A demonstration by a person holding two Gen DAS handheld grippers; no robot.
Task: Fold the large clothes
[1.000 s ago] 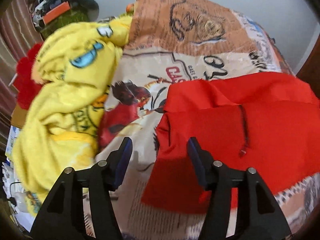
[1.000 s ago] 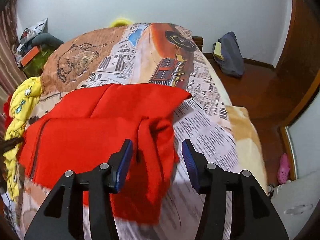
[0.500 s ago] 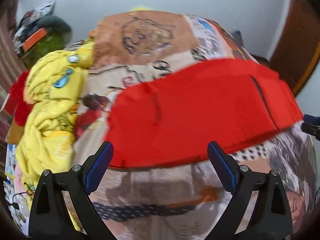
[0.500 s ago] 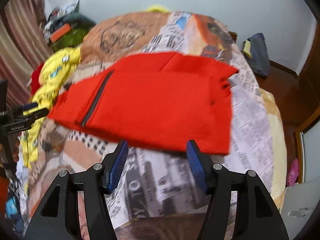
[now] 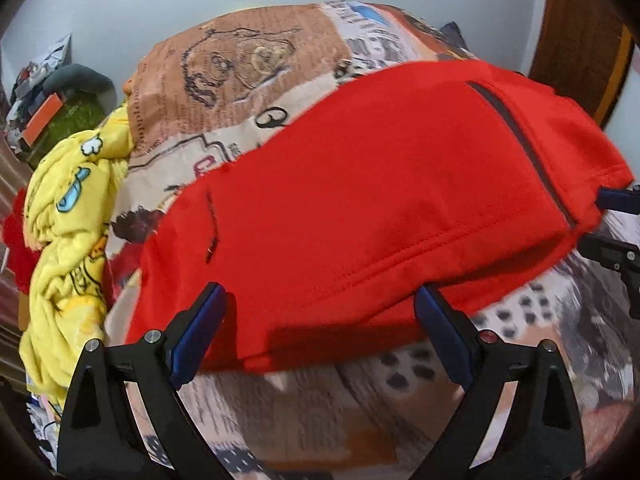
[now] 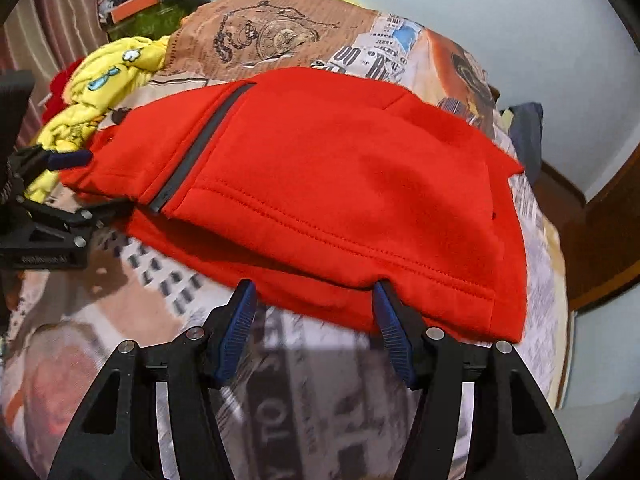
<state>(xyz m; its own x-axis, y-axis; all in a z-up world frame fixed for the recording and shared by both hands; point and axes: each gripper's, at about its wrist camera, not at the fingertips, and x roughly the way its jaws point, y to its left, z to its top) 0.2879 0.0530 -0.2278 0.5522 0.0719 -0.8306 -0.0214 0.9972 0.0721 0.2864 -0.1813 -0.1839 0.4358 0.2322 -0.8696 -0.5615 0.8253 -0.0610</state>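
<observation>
While both claws gape empty: dark bag (image 6: pixel 526 140) beyond red garment (image 6: pixel 320 184), right view only.

My red fleece jacket (image 5: pixel 380 200) lies folded flat across the bed, dark zipper showing, hem toward me.

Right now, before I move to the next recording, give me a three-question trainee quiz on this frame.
1. True or false: the left gripper is clamped on the red garment.
2. What lies beside the red garment, toward the striped curtain? A) yellow cartoon-print cloth B) blue jeans C) white towel
3. Fill in: the red garment lies on a bed cover printed with ____ clippings.

Key: 1 false, both grippers, the right gripper too, stand open at its near hem. 2 A, the yellow cloth. 3 newspaper.
</observation>
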